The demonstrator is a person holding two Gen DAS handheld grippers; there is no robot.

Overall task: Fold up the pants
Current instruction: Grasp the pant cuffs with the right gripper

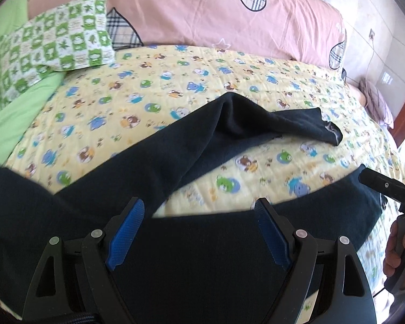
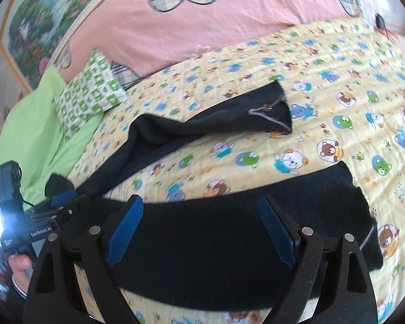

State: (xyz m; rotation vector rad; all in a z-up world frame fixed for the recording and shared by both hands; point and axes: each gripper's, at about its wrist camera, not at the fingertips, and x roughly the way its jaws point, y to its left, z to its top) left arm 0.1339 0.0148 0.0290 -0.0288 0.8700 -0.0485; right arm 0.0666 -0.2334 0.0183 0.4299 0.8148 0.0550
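On the yellow quilt point(image 1: 229, 81) at frame centre, dark navy pants point(image 1: 191, 145) are spread, with both tools held over them.

Across the lower half of each view the pants are laid as a wide dark band, while one leg is stretched toward the upper right, its hem point(image 2: 275, 108) turned back. The left tool point(image 1: 199, 210) is seen with blue pads set wide apart above the fabric, nothing clamped; the right tool point(image 2: 202, 210) is likewise spread, nothing held. At the lower left of the right wrist view the left tool's body is visible, and "GenRobot.AI" can be read on it. "Little bears" is printed on the quilt at the right edge. A green checked pillow point(image 1: 56, 43) and a pink cover point(image 1: 202, 19) are seen in the upper part.
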